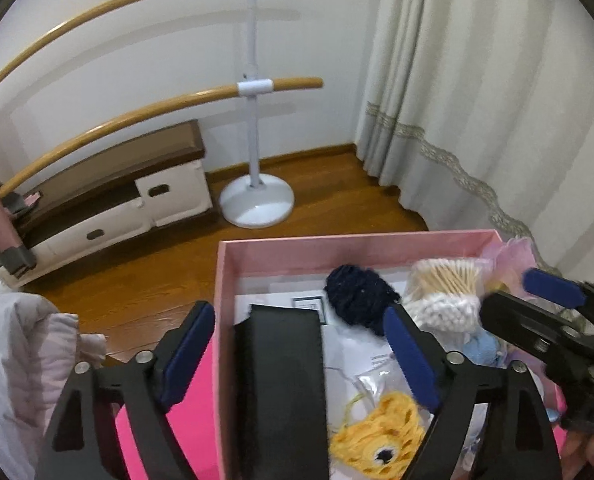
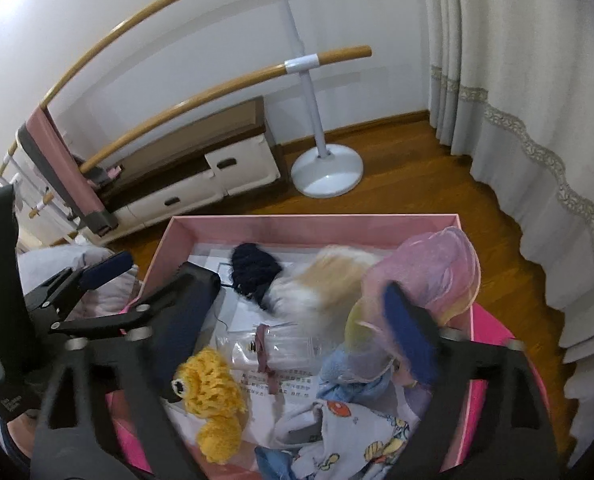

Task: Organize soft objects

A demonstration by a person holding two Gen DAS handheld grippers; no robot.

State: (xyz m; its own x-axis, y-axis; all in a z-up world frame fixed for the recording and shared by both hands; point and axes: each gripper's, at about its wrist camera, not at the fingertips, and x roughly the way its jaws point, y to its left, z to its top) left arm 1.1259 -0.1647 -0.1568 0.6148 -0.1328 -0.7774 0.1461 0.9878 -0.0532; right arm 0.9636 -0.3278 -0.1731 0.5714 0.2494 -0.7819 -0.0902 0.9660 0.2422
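Pink box [image 2: 305, 226] holds yellow crochet [image 2: 213, 392], navy yarn [image 2: 253, 266], cartoon-print cloth [image 2: 361, 436].

I note the pink box [image 2: 309, 228] looks like matt card. Yellow crocheted toy [image 2: 213, 396] and navy yarn piece [image 2: 255, 270]: rough knit. Sheer pink fabric [image 2: 437, 268]: glossy, gauzy. Clear bag [image 2: 281, 350]: shiny plastic. Floor [image 2: 397, 168]: polished wood. Both tongs: matt black plastic.

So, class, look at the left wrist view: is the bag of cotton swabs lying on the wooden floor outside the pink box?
No, the bag of cotton swabs lies inside the pink box, beside the dark blue yarn.
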